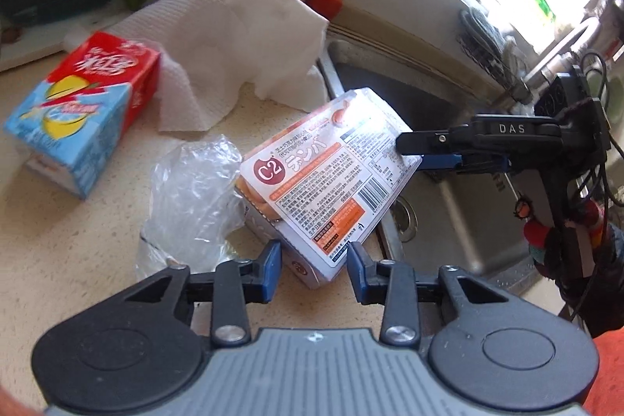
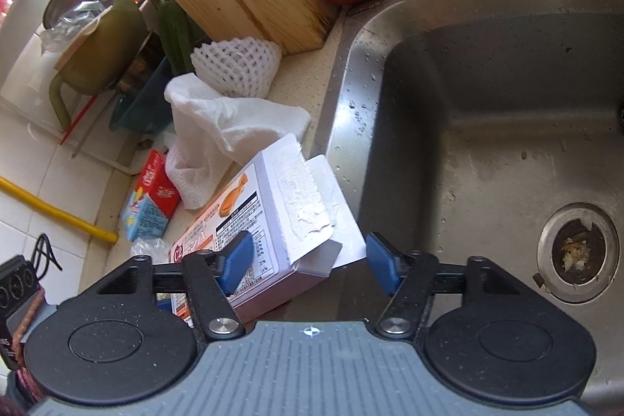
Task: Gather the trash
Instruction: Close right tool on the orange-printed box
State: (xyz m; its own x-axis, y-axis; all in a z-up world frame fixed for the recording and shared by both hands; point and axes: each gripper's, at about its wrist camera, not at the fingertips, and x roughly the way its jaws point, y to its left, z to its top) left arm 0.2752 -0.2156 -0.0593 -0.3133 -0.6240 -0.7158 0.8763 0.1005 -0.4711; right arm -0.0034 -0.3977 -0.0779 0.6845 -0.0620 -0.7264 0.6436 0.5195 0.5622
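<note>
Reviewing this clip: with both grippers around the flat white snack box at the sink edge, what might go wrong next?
The snack box overhangs the sink; a slip could drop it into the wet basin. The right gripper straddles its torn end flap, which may bend rather than hold. The left gripper sits beside crumpled clear plastic and could snag it.

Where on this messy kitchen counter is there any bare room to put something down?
The sink basin is bare apart from its drain. Bare counter also lies in front of the red-and-blue carton, left of the crumpled plastic. It is crowded around the paper towel, white snack box, foam net and knife block.
</note>
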